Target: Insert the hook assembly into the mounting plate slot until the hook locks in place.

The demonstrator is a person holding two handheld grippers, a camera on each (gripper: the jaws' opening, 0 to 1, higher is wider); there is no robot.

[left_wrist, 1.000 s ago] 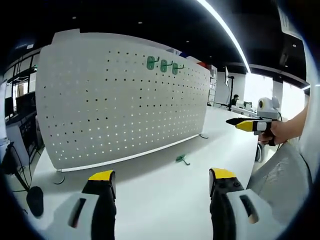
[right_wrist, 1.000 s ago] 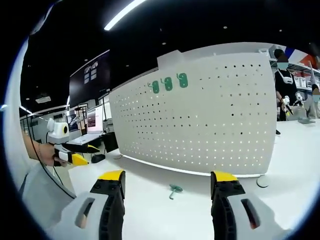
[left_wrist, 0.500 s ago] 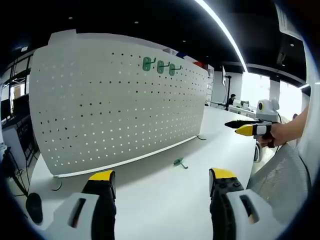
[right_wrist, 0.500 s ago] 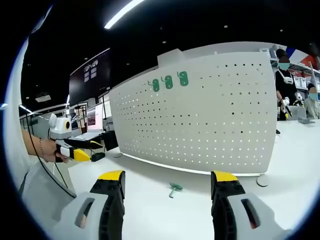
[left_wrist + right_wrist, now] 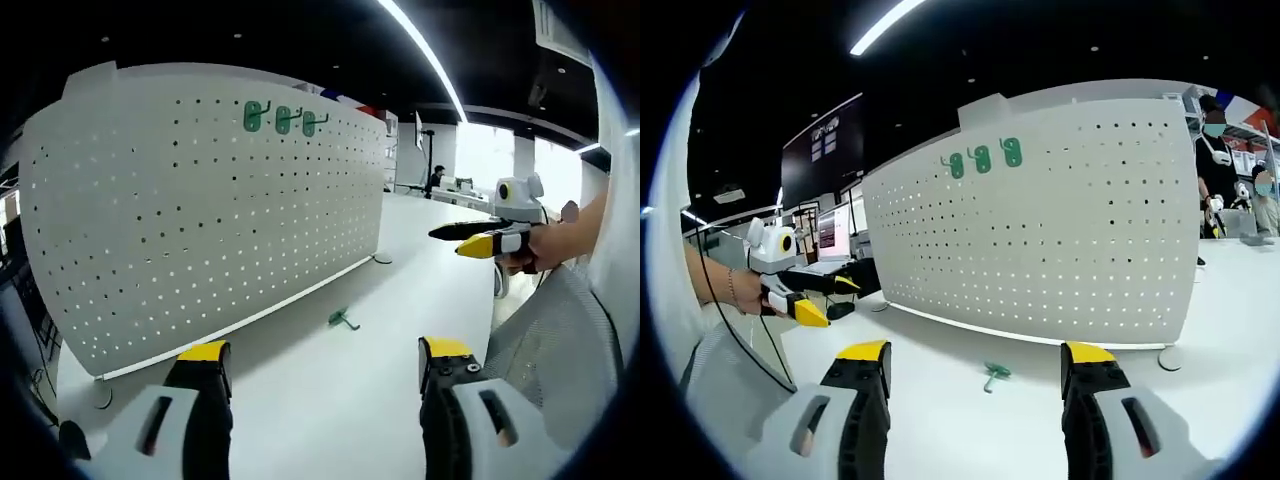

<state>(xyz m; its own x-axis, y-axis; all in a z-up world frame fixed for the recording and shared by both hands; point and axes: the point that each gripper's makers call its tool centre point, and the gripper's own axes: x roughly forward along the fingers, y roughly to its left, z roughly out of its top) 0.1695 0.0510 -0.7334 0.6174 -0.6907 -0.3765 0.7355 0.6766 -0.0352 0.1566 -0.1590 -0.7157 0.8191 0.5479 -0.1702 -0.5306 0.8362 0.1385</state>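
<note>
A white pegboard mounting plate (image 5: pixel 210 200) (image 5: pixel 1060 230) stands upright on the white table. Three green hooks (image 5: pixel 282 118) (image 5: pixel 983 159) hang in a row near its top edge. One loose green hook (image 5: pixel 343 319) (image 5: pixel 994 374) lies on the table in front of the board. My left gripper (image 5: pixel 325 360) is open and holds nothing, well short of the loose hook. In the right gripper view it comes in from the left (image 5: pixel 825 298). My right gripper (image 5: pixel 977 360) is open too, with the loose hook ahead between its jaws. In the left gripper view it hangs at the right (image 5: pixel 470 238), held by a hand.
The pegboard rests on round feet (image 5: pixel 1170 358) (image 5: pixel 100 395). Monitors (image 5: pixel 830 235) stand beyond the board's left end, and people (image 5: pixel 1215 150) stand at its right end. A grey sleeve (image 5: pixel 560 340) fills the right side of the left gripper view.
The left gripper view has swung, so the board and hooks sit further left. In the right gripper view, the left gripper has come further toward the middle. The loose hook lies where it was.
</note>
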